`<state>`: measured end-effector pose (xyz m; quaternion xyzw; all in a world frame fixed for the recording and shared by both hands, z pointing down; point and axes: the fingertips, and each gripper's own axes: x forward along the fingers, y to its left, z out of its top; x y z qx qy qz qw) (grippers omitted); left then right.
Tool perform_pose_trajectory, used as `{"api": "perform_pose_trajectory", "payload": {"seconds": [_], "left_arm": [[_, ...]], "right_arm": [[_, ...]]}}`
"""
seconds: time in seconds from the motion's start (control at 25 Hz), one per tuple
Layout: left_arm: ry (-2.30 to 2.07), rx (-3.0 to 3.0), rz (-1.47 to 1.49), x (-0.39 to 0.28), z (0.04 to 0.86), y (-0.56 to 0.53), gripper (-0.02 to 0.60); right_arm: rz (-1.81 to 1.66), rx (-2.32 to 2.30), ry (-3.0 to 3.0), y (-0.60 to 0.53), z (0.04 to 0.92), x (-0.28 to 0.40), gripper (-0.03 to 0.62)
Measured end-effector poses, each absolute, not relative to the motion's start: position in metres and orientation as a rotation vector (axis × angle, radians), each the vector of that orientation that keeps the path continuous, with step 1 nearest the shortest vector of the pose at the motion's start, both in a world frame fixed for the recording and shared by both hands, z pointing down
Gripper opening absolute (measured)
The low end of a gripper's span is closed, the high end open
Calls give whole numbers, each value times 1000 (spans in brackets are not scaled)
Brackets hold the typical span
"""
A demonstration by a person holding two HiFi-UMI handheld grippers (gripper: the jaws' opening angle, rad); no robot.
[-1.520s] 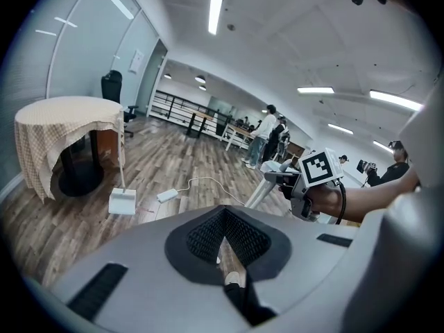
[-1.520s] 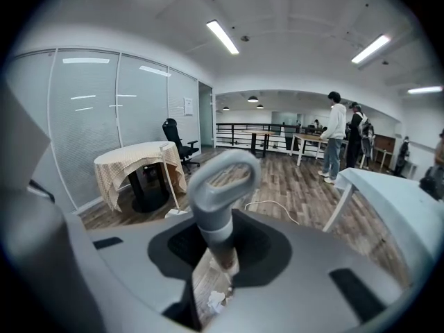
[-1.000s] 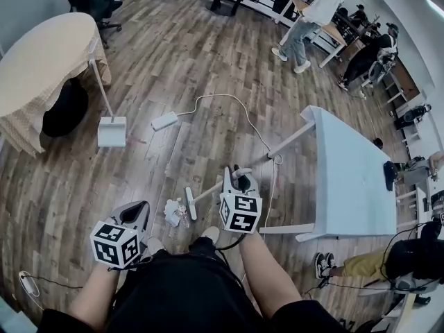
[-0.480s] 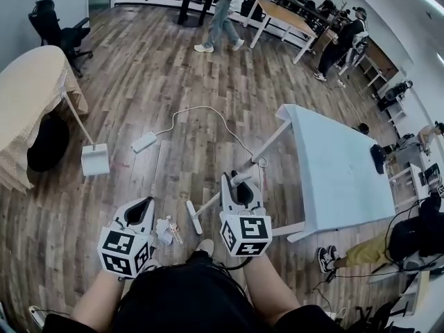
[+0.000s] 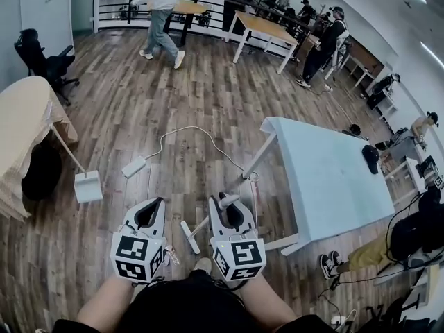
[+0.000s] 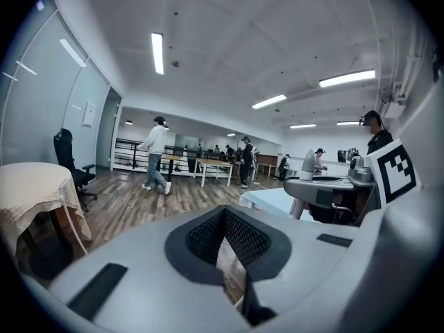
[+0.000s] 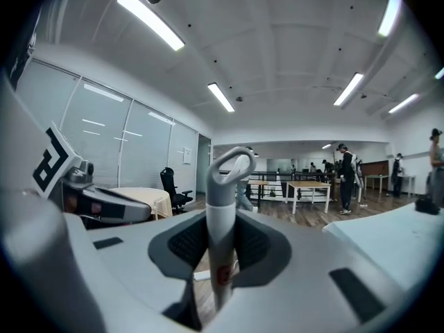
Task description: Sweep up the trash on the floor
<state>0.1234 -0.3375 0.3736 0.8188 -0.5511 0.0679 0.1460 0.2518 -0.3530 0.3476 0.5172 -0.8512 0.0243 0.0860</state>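
Note:
In the head view my right gripper (image 5: 225,205) is shut on the top of a grey-white broom handle (image 5: 202,225). The handle slants down to the narrow white broom head (image 5: 188,236) on the wooden floor. In the right gripper view the handle (image 7: 222,207), with its loop end, stands upright between the pads of that gripper (image 7: 220,257). My left gripper (image 5: 153,209) is level with it on the left, shut on nothing (image 6: 232,259). A scrap of crumpled trash (image 5: 170,257) peeks out beside the left marker cube. A white dustpan (image 5: 88,186) stands at the left.
The dustpan's long handle leans on a cloth-covered table (image 5: 19,134). A white power strip (image 5: 134,166) and its cable (image 5: 194,131) lie ahead. A pale blue table (image 5: 326,179) stands close on the right. People walk and stand at the far desks (image 5: 260,25).
The view has lifted and shifted right. My left gripper has come up beside the right one and now covers most of the trash. The walking person has crossed to the left.

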Motion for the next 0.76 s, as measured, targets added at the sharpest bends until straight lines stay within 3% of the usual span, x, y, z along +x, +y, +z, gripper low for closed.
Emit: {"api": "perform_pose_trajectory", "payload": {"seconds": [0.76], "left_arm": [[-1552,2351,179,147,380,-335,-6]], "right_arm": [[149,1505,-2539,-355,359,269,92]]}}
